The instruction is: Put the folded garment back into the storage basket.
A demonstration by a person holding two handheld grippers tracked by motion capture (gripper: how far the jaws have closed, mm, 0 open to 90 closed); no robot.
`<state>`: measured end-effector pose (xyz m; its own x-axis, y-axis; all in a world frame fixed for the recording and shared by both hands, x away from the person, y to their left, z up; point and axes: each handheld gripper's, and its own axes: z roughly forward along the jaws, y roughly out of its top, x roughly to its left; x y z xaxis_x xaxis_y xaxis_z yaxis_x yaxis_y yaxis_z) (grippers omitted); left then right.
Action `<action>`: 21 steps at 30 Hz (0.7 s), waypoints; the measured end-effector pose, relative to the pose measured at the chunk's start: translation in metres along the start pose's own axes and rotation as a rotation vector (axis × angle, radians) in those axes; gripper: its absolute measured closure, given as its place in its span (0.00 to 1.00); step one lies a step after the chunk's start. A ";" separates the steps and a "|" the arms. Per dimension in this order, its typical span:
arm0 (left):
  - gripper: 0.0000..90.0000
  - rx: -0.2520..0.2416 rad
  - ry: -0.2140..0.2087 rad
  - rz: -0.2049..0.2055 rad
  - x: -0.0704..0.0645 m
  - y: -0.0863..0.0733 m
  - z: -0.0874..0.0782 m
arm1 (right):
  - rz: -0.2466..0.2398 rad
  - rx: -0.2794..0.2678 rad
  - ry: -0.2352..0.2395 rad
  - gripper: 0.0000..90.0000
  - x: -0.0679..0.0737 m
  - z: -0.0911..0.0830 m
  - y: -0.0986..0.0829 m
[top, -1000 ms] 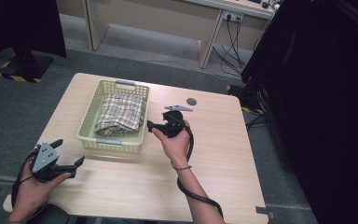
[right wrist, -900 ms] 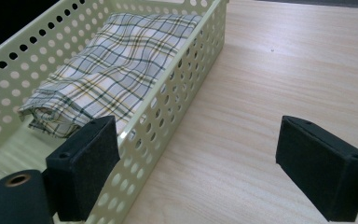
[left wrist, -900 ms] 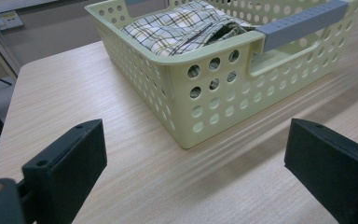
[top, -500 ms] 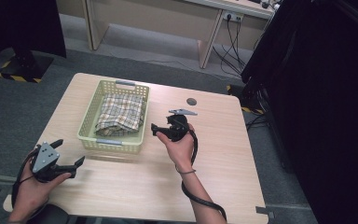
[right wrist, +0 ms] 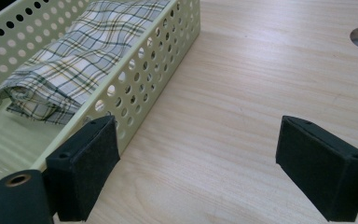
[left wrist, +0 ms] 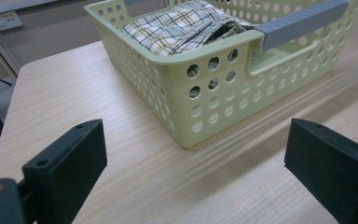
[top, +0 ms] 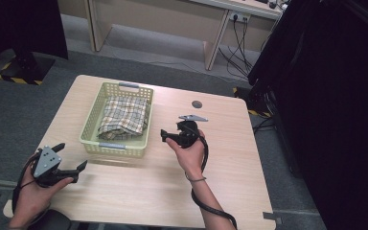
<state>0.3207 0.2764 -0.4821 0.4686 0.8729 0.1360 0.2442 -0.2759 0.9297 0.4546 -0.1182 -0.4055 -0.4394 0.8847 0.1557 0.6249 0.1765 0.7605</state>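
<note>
Our two grippers: left gripper and right gripper, black, block-shaped screwed jaws, grey three-cornered plates behind, black trailing cables.

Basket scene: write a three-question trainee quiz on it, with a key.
1. True or false: the checked cloth lies inside the green basket.
2. Which claw is nearer the basket? A) the left claw B) the right claw
3. Fill in: in their own views, both claws have jaws that stand ____, with nothing between them.

Key: 1 true; 2 B; 3 open
</note>
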 end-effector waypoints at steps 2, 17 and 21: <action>0.06 0.000 0.000 0.000 0.000 0.000 0.000 | 0.000 0.000 -0.002 0.16 -0.002 -0.001 -0.002; 0.06 0.003 0.001 0.004 0.000 0.000 0.000 | 0.011 0.000 -0.023 0.16 -0.015 -0.011 -0.015; 0.06 0.001 0.001 0.005 0.000 0.000 0.000 | 0.010 -0.002 -0.031 0.16 -0.018 -0.013 -0.017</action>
<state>0.3208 0.2759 -0.4822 0.4689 0.8720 0.1406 0.2432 -0.2804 0.9285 0.4429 -0.1430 -0.4131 -0.4130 0.8994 0.1434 0.6277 0.1670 0.7604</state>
